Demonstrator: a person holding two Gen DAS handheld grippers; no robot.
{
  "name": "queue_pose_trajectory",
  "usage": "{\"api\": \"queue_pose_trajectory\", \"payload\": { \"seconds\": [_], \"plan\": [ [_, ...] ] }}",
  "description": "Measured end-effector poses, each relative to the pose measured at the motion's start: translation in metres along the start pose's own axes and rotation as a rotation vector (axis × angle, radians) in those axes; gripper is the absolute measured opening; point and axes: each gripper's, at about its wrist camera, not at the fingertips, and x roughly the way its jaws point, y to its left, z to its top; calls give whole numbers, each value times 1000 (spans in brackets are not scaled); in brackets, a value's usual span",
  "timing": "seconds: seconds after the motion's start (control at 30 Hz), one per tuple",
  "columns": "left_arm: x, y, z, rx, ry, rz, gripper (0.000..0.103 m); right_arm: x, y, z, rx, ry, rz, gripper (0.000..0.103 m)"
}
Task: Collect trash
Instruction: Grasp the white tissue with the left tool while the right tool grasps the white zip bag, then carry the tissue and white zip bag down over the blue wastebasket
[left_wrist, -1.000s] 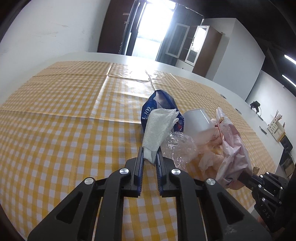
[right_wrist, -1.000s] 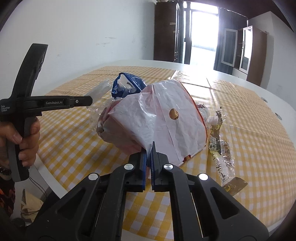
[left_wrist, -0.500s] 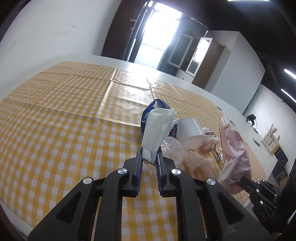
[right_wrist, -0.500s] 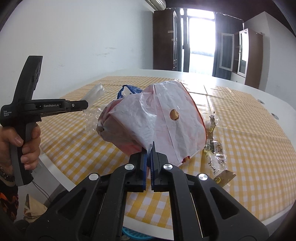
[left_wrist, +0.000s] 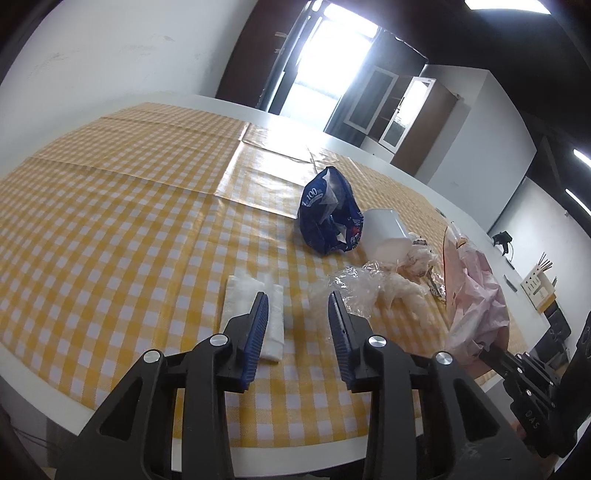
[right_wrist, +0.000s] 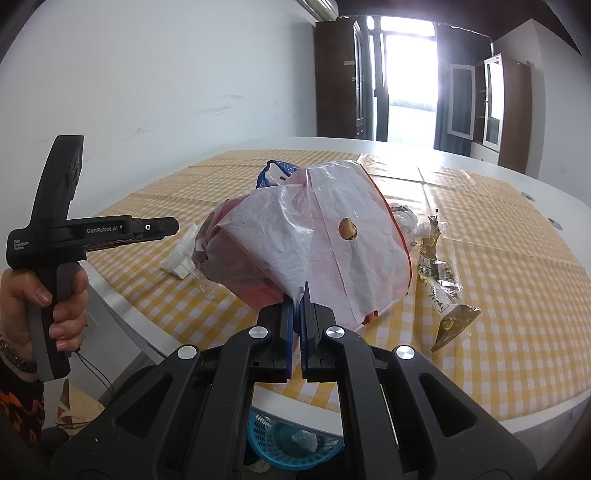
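My left gripper (left_wrist: 298, 295) has its jaws opening, with nothing between them. A white paper napkin (left_wrist: 240, 295) lies flat on the yellow checked tablecloth, just beyond the left finger. My right gripper (right_wrist: 297, 291) is shut on the edge of a pink-white plastic bag (right_wrist: 325, 229) and holds it above the table's near edge. The napkin (right_wrist: 181, 254) also shows in the right wrist view, under the left gripper (right_wrist: 173, 225). A blue snack bag (left_wrist: 325, 214), a white plastic cup (left_wrist: 384, 236) and crumpled clear film (left_wrist: 354, 284) lie further in.
A gold and clear wrapper (right_wrist: 439, 280) lies on the cloth to the right of the held bag. Below the table edge stands a blue basket (right_wrist: 280, 443) with some trash in it. A hand (right_wrist: 55, 306) grips the left gripper's handle.
The left gripper's jaws have parted and let go of the napkin, which now lies on the cloth. Both grippers have drawn back toward the table's near edge; the blue basket has come into view.
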Motion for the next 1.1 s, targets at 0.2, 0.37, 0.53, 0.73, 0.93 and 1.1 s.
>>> {"api": "queue_pose_trajectory", "payload": {
  "seconds": [0.2, 0.37, 0.53, 0.73, 0.93, 1.1],
  "plan": [
    [0, 10, 2, 7, 9, 61, 36, -3, 2, -2, -5, 6, 3, 2],
    [21, 8, -2, 56, 72, 132, 40, -6, 3, -1, -3, -1, 17, 2],
    [34, 8, -7, 81, 105, 166, 40, -8, 2, -4, 2, 4, 27, 2],
    [39, 1, -12, 113, 129, 169, 8, -16, 2, -9, 12, 6, 40, 2],
    [17, -6, -14, 122, 76, 181, 3, -29, 6, -12, 15, -5, 56, 2],
    [-22, -8, -12, 95, -9, 184, 3, -44, 5, -14, 23, -21, 67, 2]
  ]
}}
